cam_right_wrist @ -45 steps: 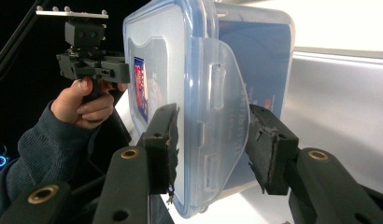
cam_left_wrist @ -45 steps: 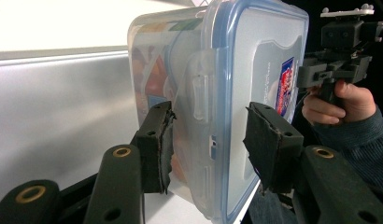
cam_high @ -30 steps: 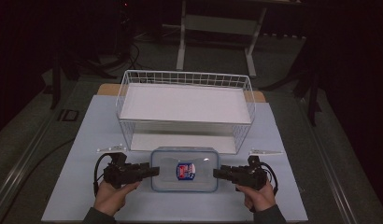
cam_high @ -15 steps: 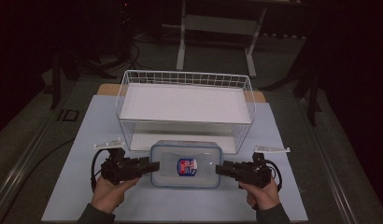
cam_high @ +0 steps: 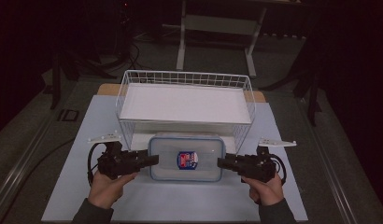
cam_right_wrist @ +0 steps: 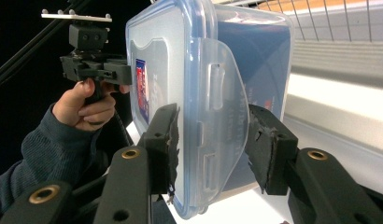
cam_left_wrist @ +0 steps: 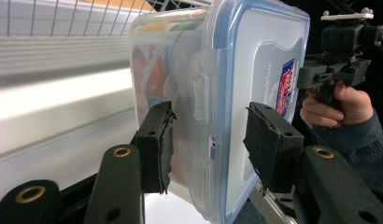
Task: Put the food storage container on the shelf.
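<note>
A clear plastic container with a blue-rimmed lid and a red and blue label hangs just in front of the wire basket. My left gripper is shut on its left short end, and my right gripper on its right short end. In the left gripper view the jaws clamp the container from lid to base beside its side latch. The right gripper view has the same hold: its jaws pinch the container at the other latch.
The white wire basket with a white floor stands behind the container on a pale mat. A wooden table edge peeks out behind the basket. Dark floor, cables and a metal stand lie beyond.
Both hands have lifted the container off the mat. It now sits higher in the high view and nearer the basket's front wall.
</note>
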The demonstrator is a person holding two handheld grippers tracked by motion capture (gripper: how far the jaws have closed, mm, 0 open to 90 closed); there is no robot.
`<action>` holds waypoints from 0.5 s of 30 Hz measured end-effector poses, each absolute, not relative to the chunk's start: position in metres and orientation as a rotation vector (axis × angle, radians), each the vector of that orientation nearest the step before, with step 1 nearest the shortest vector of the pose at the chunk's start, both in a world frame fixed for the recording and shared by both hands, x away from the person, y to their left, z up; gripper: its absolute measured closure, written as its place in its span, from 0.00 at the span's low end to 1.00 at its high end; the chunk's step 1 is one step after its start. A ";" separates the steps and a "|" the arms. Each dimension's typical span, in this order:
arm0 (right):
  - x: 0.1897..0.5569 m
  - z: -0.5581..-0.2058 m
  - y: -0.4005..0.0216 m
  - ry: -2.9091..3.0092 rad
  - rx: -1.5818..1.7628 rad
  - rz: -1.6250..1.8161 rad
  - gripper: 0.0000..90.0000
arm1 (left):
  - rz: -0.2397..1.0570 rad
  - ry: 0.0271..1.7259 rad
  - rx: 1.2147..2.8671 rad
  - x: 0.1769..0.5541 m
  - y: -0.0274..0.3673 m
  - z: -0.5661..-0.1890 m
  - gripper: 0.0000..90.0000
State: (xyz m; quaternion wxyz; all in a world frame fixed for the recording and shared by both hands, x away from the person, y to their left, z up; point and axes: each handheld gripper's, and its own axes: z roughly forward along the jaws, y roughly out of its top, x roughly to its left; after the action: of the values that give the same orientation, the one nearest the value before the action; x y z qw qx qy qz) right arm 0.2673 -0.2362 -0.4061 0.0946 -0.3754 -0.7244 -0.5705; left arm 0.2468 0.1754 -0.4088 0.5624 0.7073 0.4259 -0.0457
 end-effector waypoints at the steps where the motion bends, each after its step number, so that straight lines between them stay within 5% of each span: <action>1: 0.268 -0.404 -0.236 -2.150 -1.111 -1.697 0.62 | -0.104 1.002 1.667 0.247 0.176 -0.407 0.58; 15: 0.275 -0.379 -0.237 -2.155 -1.086 -1.766 0.62 | -0.058 0.964 1.663 0.257 0.175 -0.377 0.57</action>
State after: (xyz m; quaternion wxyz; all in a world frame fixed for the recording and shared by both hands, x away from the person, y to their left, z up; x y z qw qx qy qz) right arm 0.2752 -0.2369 -0.3792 0.0756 -0.3620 -0.7187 -0.5889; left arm 0.2570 0.1752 -0.3769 0.5724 0.7090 0.4111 -0.0246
